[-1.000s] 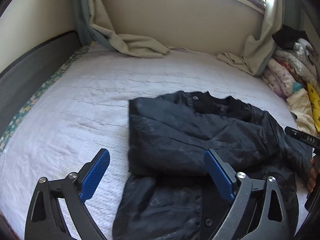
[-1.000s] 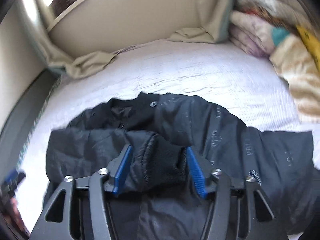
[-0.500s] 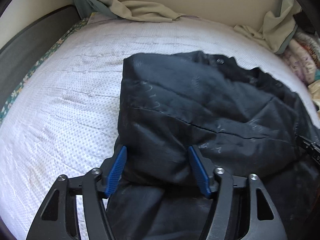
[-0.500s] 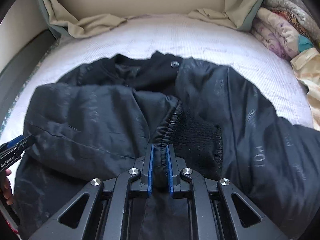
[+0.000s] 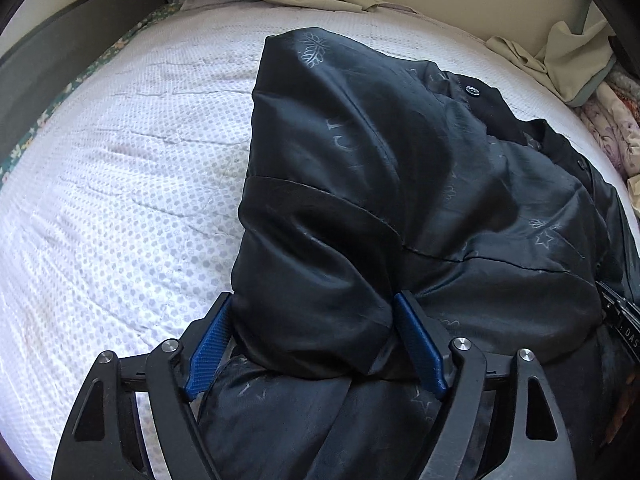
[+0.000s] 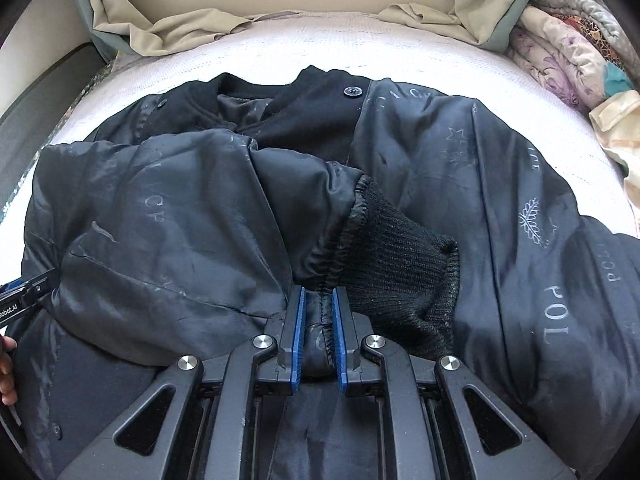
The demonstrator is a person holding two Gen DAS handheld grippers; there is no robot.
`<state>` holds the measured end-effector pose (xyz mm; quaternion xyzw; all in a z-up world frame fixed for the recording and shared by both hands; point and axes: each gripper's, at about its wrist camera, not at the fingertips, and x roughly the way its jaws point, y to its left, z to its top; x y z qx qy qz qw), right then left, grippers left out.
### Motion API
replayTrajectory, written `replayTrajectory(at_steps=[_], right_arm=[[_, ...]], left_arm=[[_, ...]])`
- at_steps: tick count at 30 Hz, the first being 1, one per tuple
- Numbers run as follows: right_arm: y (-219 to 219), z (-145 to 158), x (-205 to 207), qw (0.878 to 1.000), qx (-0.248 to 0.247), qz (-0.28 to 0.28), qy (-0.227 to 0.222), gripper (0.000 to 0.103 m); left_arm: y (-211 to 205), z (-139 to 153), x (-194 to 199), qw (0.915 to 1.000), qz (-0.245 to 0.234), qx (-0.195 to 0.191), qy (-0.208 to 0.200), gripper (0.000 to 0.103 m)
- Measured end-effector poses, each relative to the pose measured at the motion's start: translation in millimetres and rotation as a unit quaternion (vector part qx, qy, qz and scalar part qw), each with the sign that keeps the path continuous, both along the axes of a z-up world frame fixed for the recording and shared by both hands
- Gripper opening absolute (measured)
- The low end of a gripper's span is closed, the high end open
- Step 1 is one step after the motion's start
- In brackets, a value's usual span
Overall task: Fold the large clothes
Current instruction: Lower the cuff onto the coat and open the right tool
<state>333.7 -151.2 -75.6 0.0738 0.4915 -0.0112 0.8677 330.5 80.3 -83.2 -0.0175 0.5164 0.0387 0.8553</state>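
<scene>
A large black jacket [image 5: 400, 184] with faint printed letters and stars lies on a white bed [image 5: 120, 184]; it also fills the right wrist view [image 6: 500, 208]. Its left sleeve is folded across the body. My left gripper [image 5: 316, 344] stands open with its blue pads either side of a bunched fold at the sleeve's shoulder end. My right gripper [image 6: 319, 332] is shut on the sleeve [image 6: 248, 216] at the gathered seam beside the ribbed knit cuff [image 6: 404, 264]. The left gripper's tip shows at the left edge of the right wrist view [image 6: 24, 296].
Beige curtains [image 6: 168, 28] pool on the bed's far edge under the wall. Folded patterned bedding [image 6: 572, 48] is piled at the right. A dark bed rail [image 5: 68, 36] runs along the left side.
The right gripper closed on the sleeve near the cuff and stays shut. The left gripper came down from above the bed onto the jacket's left fold, its jaws narrowing around the fabric.
</scene>
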Motion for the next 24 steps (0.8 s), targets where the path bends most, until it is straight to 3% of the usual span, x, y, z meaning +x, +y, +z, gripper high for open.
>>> replayTrajectory(at_steps=[3, 9, 13, 17, 24], right_arm=[[-5, -4, 1, 1.000, 0.023, -0.008, -0.011, 0.007], [-10, 0, 0, 0.999, 0.046, -0.018, -0.008, 0.008], [-10, 12, -3, 0.998, 0.050, -0.024, -0.004, 0.016], [-23, 40, -10, 0.995, 0.088, -0.051, -0.016, 0.045], [-56, 117, -54, 0.990, 0.082, -0.083, -0.076, 0.048]], left_arm=[[-2, 2, -2, 0.9999, 0.011, 0.007, -0.004, 0.086], [9, 19, -8, 0.9992, 0.028, -0.029, 0.000, 0.088], [17, 40, -18, 0.9986, 0.028, -0.041, -0.014, 0.087], [28, 65, -34, 0.9986, 0.018, -0.023, -0.044, 0.088], [30, 107, -63, 0.9932, 0.009, -0.026, -0.113, 0.093]])
